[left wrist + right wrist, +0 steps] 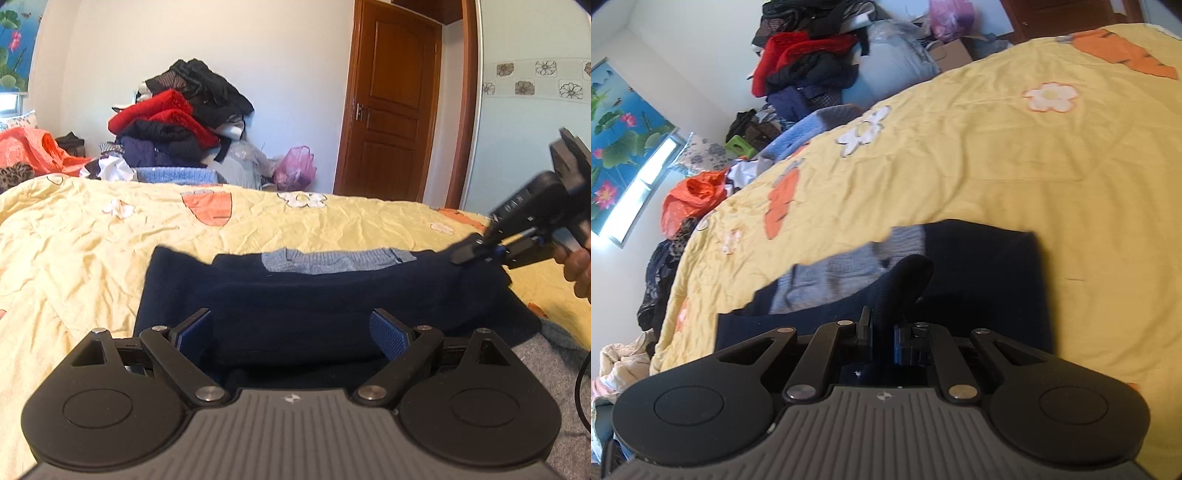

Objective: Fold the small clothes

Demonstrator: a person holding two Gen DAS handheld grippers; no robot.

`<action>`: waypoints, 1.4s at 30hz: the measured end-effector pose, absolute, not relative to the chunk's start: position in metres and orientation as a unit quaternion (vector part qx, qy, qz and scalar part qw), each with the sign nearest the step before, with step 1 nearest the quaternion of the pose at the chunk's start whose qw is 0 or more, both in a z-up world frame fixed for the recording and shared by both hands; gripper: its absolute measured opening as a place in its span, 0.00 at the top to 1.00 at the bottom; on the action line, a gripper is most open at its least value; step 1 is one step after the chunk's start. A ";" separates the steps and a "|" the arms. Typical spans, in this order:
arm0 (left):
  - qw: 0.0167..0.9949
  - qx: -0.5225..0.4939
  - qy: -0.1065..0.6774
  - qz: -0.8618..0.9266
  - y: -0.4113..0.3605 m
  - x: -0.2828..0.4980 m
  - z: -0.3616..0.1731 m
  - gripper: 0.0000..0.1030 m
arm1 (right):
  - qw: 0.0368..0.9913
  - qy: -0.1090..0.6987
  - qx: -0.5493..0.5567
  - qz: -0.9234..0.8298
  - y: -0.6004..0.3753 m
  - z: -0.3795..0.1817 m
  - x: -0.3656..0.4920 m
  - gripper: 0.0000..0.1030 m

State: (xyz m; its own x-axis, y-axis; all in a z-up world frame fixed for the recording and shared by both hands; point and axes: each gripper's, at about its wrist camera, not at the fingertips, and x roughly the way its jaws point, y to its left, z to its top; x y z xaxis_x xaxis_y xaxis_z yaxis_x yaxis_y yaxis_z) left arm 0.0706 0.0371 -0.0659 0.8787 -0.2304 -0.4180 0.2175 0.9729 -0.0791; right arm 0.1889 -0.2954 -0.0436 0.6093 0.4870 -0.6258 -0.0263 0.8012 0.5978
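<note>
**Navy garment on the yellow bed, right gripper pinching its edge**

Nearest in the left wrist view, the left gripper (293,332) has its jaws spread wide and grips nothing; the blue pads (389,334) stand on both sides of the near edge of the navy garment (314,299), and whether they touch the cloth cannot be told. The garment lies on the yellow quilt (74,251), with a grey-blue knitted band (332,260) showing along its far edge. Its near part is hidden behind the gripper body.

In the right wrist view the right gripper (881,338) is clenched on a raised fold of the navy garment (979,266) — the dark cloth stands up between the fingers. In the left wrist view the same gripper (476,251) is at the garment's right corner, blurred, and the hand (578,266) holding it is cut off by the frame edge.

Farther off, behind the bed, a heap of red and dark clothes (177,122) stands against the wall. Beside it sits a pink plastic bag (295,168) — its contents are hard to make out. An orange bag (40,147) lies at the left, and a brown door (391,107) is at the right.
</note>
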 end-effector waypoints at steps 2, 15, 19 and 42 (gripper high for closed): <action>0.968 -0.014 0.221 -0.116 0.038 0.073 -0.066 0.10 | 0.853 0.419 0.277 0.141 -0.304 -0.050 0.185 0.82; 0.965 -0.007 0.245 -0.098 0.044 0.078 -0.053 0.10 | 0.908 0.315 0.270 0.055 -0.310 -0.034 0.141 0.43; 0.965 -0.013 0.247 -0.086 0.038 0.106 -0.033 0.10 | 0.945 0.262 0.178 0.076 -0.277 -0.009 0.123 0.40; 0.940 0.000 0.334 -0.073 0.038 0.176 -0.081 0.04 | 0.955 0.284 0.011 0.085 -0.216 -0.073 0.117 0.36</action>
State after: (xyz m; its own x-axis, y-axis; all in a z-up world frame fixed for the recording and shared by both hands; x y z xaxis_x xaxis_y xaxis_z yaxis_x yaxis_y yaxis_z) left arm 0.1755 0.0383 -0.0806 0.7659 -0.1373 -0.6281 0.1377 0.9893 -0.0484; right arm 0.1173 -0.2159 -0.0730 0.8244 0.1693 -0.5401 -0.1568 0.9852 0.0693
